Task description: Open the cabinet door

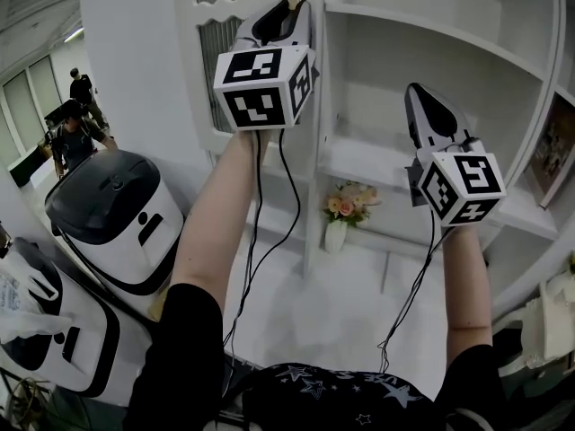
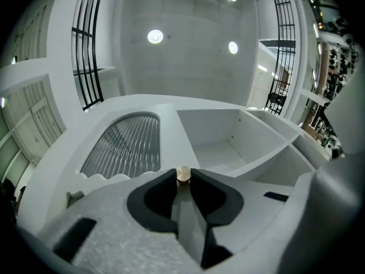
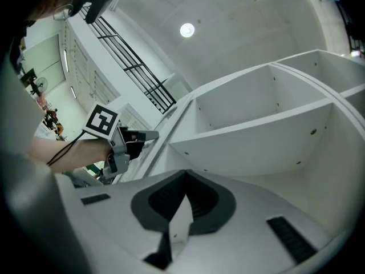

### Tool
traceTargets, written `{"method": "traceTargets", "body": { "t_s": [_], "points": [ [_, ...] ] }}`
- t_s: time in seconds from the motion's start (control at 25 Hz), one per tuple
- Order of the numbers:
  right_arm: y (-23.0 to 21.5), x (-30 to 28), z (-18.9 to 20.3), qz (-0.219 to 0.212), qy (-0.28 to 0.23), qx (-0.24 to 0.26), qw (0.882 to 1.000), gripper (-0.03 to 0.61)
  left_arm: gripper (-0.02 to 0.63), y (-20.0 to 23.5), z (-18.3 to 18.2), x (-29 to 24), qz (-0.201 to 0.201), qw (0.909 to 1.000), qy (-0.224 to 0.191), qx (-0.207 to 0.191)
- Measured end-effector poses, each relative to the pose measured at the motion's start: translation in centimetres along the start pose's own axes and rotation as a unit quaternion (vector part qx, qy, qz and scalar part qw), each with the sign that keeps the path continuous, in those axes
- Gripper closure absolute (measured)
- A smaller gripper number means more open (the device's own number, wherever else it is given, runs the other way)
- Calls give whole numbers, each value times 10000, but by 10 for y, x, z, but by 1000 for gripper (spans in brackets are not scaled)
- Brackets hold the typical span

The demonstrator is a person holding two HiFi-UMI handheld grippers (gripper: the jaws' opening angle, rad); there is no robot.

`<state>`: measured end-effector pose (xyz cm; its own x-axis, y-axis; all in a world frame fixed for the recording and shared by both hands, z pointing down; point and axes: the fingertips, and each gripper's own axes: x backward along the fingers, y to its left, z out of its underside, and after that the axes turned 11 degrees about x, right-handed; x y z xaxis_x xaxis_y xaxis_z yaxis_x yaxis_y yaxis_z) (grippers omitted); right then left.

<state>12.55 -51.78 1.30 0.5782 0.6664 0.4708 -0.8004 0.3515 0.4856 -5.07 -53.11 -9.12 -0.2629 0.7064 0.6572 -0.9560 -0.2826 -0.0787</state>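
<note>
White shelved cabinet, round ceiling lights

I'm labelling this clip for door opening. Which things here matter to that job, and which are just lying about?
Job: cabinet door, its knob, left claw shut on the knob.
Lying about: vase of flowers, white appliance, open shelves, right claw, shut and empty.
</note>
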Motion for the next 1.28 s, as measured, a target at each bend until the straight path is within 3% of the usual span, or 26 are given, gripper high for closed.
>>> {"method": "traceTargets", "body": {
  "t_s": [0.68,1.28],
  "points": [
    [49,11,-57,127,39,139,9998,574,535,3,-42,50,580,9966,84,579],
    [115,14,-104,341,147,302,9989,574,535,20,-76,92,1222,9851,48,1210]
  ]
}}
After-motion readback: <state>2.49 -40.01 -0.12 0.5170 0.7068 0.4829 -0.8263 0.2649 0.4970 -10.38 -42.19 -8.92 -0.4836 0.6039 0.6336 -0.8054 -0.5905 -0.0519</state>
